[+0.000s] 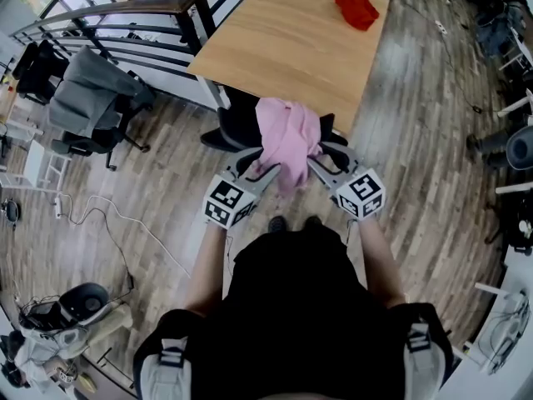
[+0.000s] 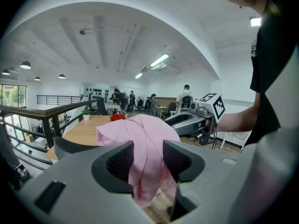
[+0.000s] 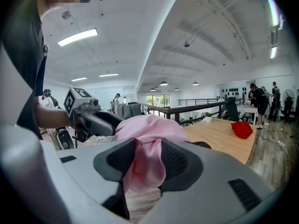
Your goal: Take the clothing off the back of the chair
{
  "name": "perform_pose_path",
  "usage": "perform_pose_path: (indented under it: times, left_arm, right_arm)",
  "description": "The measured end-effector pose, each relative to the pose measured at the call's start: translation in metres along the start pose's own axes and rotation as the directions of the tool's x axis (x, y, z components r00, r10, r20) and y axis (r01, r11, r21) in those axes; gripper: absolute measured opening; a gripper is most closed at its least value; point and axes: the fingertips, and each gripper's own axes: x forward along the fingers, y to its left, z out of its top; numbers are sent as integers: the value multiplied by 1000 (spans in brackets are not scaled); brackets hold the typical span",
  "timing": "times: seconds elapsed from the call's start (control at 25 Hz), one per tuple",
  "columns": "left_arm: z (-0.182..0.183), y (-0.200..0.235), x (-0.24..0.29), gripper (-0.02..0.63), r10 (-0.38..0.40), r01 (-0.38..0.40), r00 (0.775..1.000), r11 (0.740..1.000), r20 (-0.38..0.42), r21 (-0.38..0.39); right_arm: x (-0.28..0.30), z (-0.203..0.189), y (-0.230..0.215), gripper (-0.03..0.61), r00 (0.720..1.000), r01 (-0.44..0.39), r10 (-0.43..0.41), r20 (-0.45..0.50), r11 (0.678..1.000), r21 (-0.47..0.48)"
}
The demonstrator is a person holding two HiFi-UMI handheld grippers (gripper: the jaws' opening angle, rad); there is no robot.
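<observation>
Floorboards (image 1: 416, 140) of grey-brown wood fill the head view; on them stands a pale wooden table (image 1: 283, 48), with a dark railing (image 1: 125, 11) running along its left side; a black office chair (image 1: 226, 127) sits at the table's near edge, facing it, its back toward the person; well off to the left a second chair carries a grey jacket (image 1: 87, 90); the pink garment (image 1: 288, 144) lies bunched over the top of the black chair's back, hanging down its near side, between the two grippers; the left gripper (image 2: 147, 158) comes in from the left, its jaws closed on a fold of the pink cloth, which fills the gap between the pads and hangs below them; the right gripper (image 3: 148, 161) comes in from the other side, pinching another fold tightly between its pads; a small red cloth (image 1: 356, 10) lies near the table's far right corner, well apart from the garment.
</observation>
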Motion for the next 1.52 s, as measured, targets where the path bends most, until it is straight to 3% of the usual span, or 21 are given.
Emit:
perform_pose_path:
  times: [0.24,0.76,1.24,1.52]
  left_arm:
    - [6,-1,5,192,-29,29,999,1000,29,-12]
    - [7,-10,10,190,-102,104,993,994,53,-40]
    - [8,-14,10,190,-213,218,974,974,73,-67]
    - [10,-11,10,161,-200,205,977,976,72,-67]
  right_arm:
    - [2,3,3,165,1000,13,-12,-18,998,69]
    - [20,8,19,170,995,-79,72,72,991,104]
    - [34,14,39,163,982,-181,173,75,976,123]
    - [39,18,39,139,988,-147,140,63,981,123]
